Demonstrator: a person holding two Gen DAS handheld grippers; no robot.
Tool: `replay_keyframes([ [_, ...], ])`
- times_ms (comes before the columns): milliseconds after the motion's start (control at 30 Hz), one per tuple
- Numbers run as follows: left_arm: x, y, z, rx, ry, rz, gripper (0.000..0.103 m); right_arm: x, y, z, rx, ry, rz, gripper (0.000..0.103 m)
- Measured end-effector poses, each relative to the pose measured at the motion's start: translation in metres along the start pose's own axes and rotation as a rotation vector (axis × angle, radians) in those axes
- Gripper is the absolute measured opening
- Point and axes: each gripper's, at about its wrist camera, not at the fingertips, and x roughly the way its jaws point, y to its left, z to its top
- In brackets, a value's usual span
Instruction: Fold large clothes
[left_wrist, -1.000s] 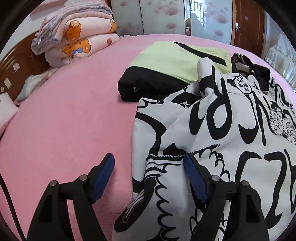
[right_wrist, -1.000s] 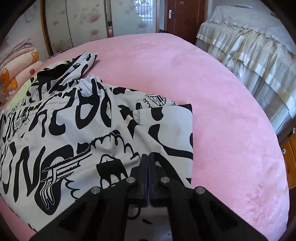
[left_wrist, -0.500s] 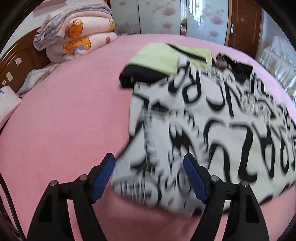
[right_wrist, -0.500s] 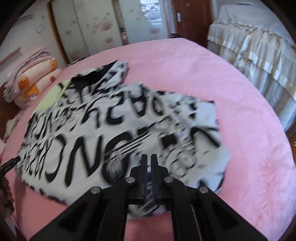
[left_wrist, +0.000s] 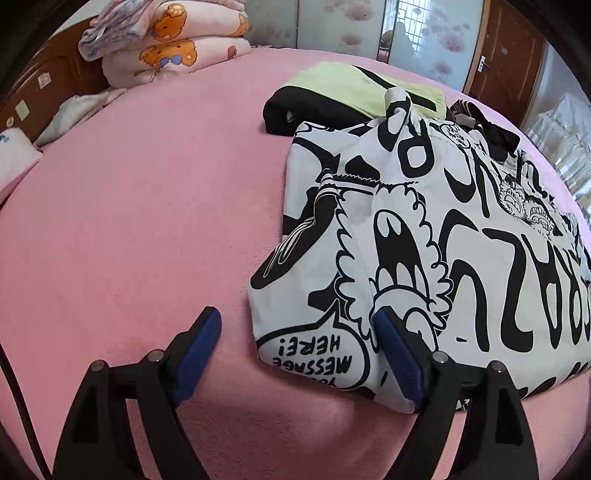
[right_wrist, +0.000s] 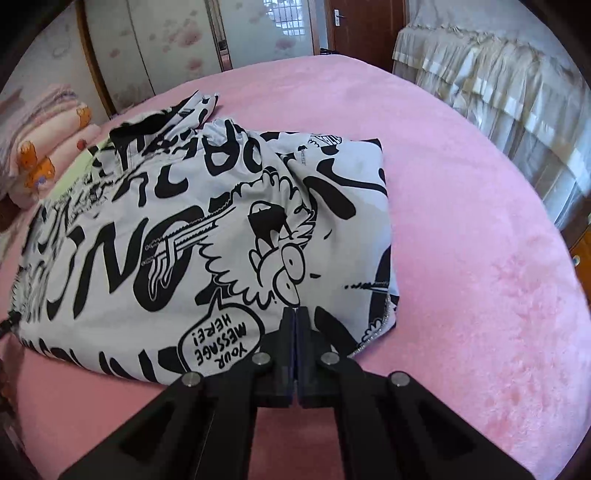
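A large white garment with black cartoon print (left_wrist: 424, 236) lies on the pink bed (left_wrist: 147, 206); it also shows in the right wrist view (right_wrist: 221, 236). My left gripper (left_wrist: 299, 347) is open, its blue pads either side of the garment's near left corner. My right gripper (right_wrist: 296, 317) is shut on the garment's near edge, with cloth pinched between the jaws. A black zipper edge runs along the garment's right side (right_wrist: 384, 314).
A folded green and black garment (left_wrist: 332, 92) lies behind the printed one. Stacked pink blankets (left_wrist: 166, 40) sit at the headboard. A second bed with a cream frilled cover (right_wrist: 498, 85) stands to the right. Wardrobe doors (left_wrist: 369, 26) are at the back.
The garment was pulled toward me and spread; its near edge now lies lower on the bed. The right gripper stayed shut on it, the left stayed open.
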Motion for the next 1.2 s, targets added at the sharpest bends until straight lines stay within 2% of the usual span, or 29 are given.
replay_keyframes([
  [200,0.0,0.001,0.004,-0.012,0.021,-0.002,0.085,-0.002,-0.005,-0.002,0.052,0.016,0.019,0.0],
  [433,-0.004,0.001,0.002,-0.036,0.039,-0.001,0.084,-0.009,0.003,-0.005,0.045,0.049,0.01,0.003],
  [633,-0.021,0.0,-0.005,-0.037,0.079,-0.037,0.084,-0.024,0.007,-0.011,0.074,0.085,0.056,0.003],
  [767,-0.04,-0.004,-0.012,-0.002,0.09,-0.035,0.084,-0.036,0.017,-0.02,0.067,0.098,0.087,0.003],
  [967,-0.078,-0.01,-0.02,0.056,0.079,-0.075,0.084,-0.06,0.04,-0.028,0.034,0.103,0.147,0.003],
  [1200,-0.13,-0.031,-0.002,0.137,0.025,-0.148,0.084,-0.092,0.074,-0.02,-0.056,0.085,0.204,0.003],
])
